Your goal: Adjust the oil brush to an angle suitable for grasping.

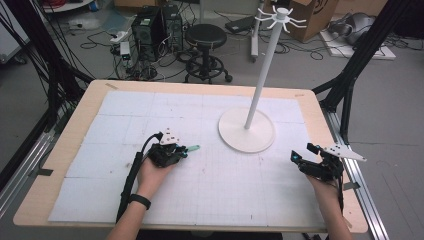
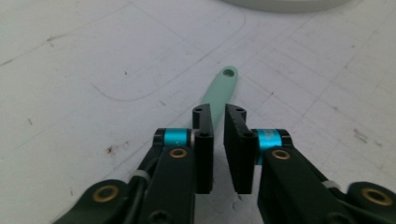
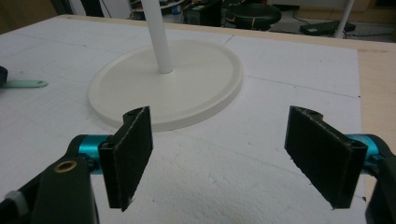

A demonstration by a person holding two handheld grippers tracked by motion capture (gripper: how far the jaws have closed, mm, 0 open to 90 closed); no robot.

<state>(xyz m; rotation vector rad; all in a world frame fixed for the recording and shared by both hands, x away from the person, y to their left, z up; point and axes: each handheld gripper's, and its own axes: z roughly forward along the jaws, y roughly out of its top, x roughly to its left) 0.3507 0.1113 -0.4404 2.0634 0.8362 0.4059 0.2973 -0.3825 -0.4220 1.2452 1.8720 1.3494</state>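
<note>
A flat mint-green handle (image 1: 194, 147) with a hole at its tip lies on the white mat left of centre. My left gripper (image 1: 186, 150) is shut on its near end; in the left gripper view the handle (image 2: 219, 91) runs out forward from between the two close jaws of that gripper (image 2: 218, 112). The rest of the object is hidden by the gripper. My right gripper (image 1: 302, 151) hovers low at the right of the mat, open wide and holding nothing (image 3: 224, 140). The green handle (image 3: 25, 84) also shows far left in the right gripper view.
A white stand with a round base (image 1: 235, 135) and a tall pole (image 1: 262, 75) topped by hooks rises right of centre. Its base (image 3: 196, 88) lies just ahead of my right gripper. A white gridded mat (image 1: 125, 110) covers the wooden table.
</note>
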